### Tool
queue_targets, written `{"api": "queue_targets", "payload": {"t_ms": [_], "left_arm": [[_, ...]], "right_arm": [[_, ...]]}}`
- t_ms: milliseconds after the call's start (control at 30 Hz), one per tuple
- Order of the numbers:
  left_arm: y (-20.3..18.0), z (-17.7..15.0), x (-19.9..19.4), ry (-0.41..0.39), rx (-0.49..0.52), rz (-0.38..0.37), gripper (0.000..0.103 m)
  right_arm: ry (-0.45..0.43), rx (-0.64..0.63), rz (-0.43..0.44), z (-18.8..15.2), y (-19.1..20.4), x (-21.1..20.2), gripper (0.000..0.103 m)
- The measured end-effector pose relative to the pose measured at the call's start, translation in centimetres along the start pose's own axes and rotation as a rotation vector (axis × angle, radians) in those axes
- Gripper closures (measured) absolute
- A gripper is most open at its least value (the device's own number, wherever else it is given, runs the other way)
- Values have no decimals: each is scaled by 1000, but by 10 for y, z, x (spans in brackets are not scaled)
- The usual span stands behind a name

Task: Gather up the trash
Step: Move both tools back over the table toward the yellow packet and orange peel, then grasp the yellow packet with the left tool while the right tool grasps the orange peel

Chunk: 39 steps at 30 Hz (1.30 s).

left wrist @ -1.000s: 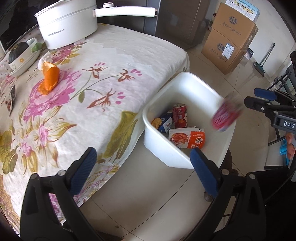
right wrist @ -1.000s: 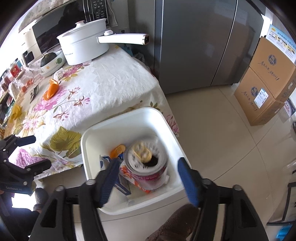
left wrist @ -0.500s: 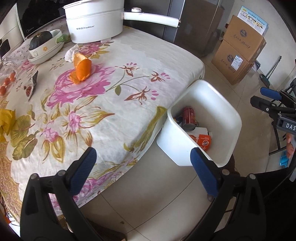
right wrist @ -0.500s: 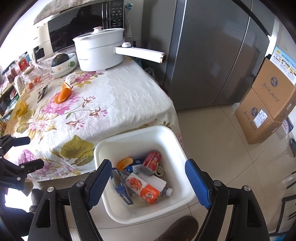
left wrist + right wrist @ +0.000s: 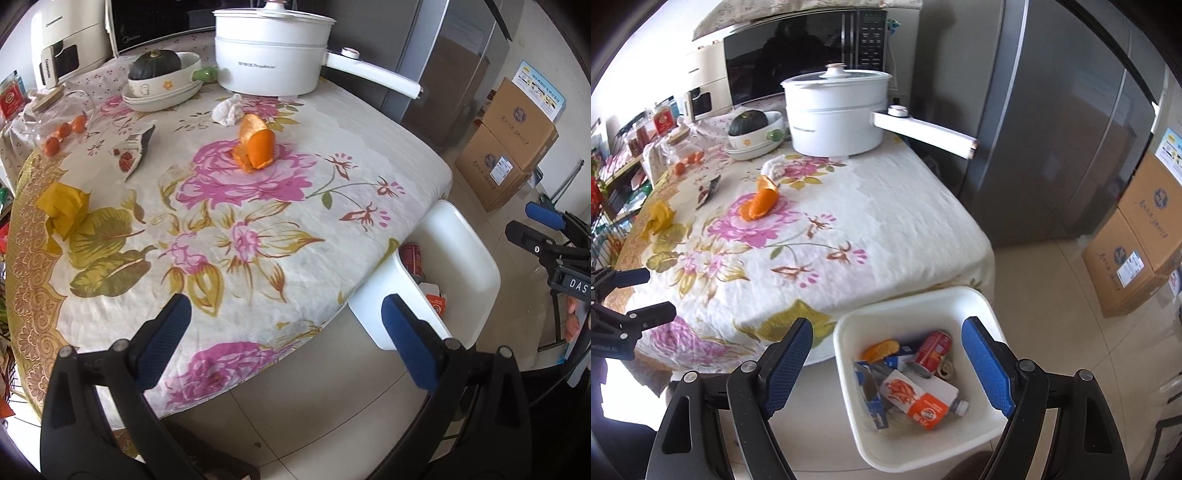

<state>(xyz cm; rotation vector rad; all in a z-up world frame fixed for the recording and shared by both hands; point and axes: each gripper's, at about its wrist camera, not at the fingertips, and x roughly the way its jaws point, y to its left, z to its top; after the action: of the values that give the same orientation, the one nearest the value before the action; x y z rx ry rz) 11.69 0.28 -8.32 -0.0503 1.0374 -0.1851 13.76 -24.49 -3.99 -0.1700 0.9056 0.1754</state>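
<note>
Both grippers empty, jaws spread wide, nothing between the pads.

Right gripper (image 5: pixel 888 363) hangs over the white bin (image 5: pixel 908 299), which stands on the floor just beside the worktop's corner. The bin's opening fills most of the gap between the jaws. Placement makes sense: set low against the edge, it takes litter carried a short way off the cloth and dropped. Already inside: red can (image 5: pixel 932 350), carton with red-orange print (image 5: pixel 916 398), orange peel piece (image 5: pixel 881 347), a blue-white packet, partly buried.

Left gripper (image 5: pixel 284 325) is held above the near edge of the worktop (image 5: pixel 332 122), pads pointing across the flowered cloth. Bin sits just past its right jaw; the other gripper shows further right, well apart.

Trash not yet collected, all ahead of the left jaws:
- orange peel (image 5: pixel 255 147), far ahead, roughly on the centre line, curled and standing on the big pink flower
- crumpled white tissue (image 5: pixel 227 110), just beyond the peel
- torn wrapper (image 5: pixel 131 151), ahead and left
- yellow crumpled paper (image 5: pixel 64 212), far left, near the cloth's border

White pot (image 5: pixel 269 55), squash in a dish and the small tomatoes look like kitchen goods, not litter; leave them.

Judgement: roughly half done. Left gripper is better placed for the next pick; peel or yellow paper likely. Both are light and crushable, so a gentle close should do.
</note>
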Motion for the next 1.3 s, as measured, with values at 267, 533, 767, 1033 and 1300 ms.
{"api": "queue_targets", "payload": {"t_ms": [267, 533, 767, 1033, 1300], "left_arm": [[52, 2, -11, -28, -106, 53, 1], [100, 3, -14, -61, -180, 125, 1], [140, 3, -13, -97, -228, 181, 1], [183, 8, -4, -135, -308, 255, 1], [222, 15, 13, -137, -414, 260, 1]], "right_arm": [[1, -34, 46, 21, 43, 18, 17], [-9, -42, 87, 44, 87, 47, 17], [-8, -46, 104, 63, 119, 82, 17], [24, -62, 107, 79, 155, 140, 17], [65, -17, 96, 105, 165, 198, 17]]}}
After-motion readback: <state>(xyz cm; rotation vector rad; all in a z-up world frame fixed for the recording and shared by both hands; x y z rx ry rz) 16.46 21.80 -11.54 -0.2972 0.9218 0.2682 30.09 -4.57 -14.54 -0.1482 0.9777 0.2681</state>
